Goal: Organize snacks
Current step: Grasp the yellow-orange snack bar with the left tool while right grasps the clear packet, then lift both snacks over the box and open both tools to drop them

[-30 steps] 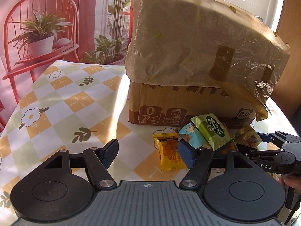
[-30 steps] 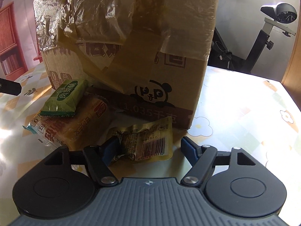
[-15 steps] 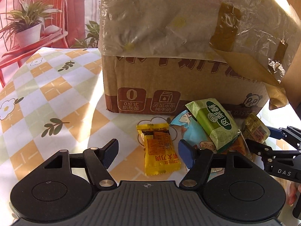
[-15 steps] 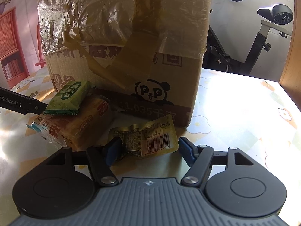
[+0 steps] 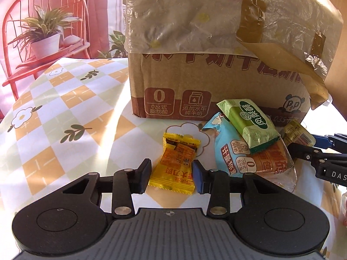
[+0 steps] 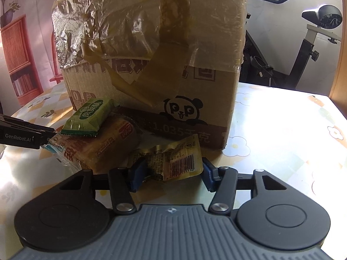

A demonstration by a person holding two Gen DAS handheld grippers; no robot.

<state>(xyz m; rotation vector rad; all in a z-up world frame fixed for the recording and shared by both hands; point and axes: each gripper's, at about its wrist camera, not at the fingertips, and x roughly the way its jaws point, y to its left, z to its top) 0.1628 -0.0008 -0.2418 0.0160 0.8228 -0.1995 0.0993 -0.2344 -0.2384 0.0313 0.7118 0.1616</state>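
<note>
Two snacks are being lined up for picking at once. The left tongs [image 5: 171,174] are held partly open, low over the surface [image 5: 65,112], and the yellow snack packet [image 5: 176,164] is framed between the two pads. Nothing is gripped yet; small gaps can be seen on both sides of the packet. The right tongs [image 6: 170,171] are also partly open, and the crinkly gold packet [image 6: 173,158] with the barcode is set between them. Its edges seem to be touched by the pads, but whether it is squeezed tight cannot be told.

For the next move, both tongs would need to be closed gently so that the thin wrappers are pinched and not pushed away. After that, a lift is likely needed, probably up to the big cardboard box [image 5: 216,65].

The rest of the snacks are piled just beside the yellow packet: a green packet [image 5: 249,123] is laid on top of a bread bag [image 5: 238,158] with blue and orange print. This pile is right next to the gold packet too, so it could be bumped.

The box is stood close behind everything and is covered with wrinkled plastic and brown tape. Its top cannot be seen, so the way in is not known. A red chair [image 5: 28,21] with a potted plant [image 5: 43,34] is seen far behind, out of the way.
</note>
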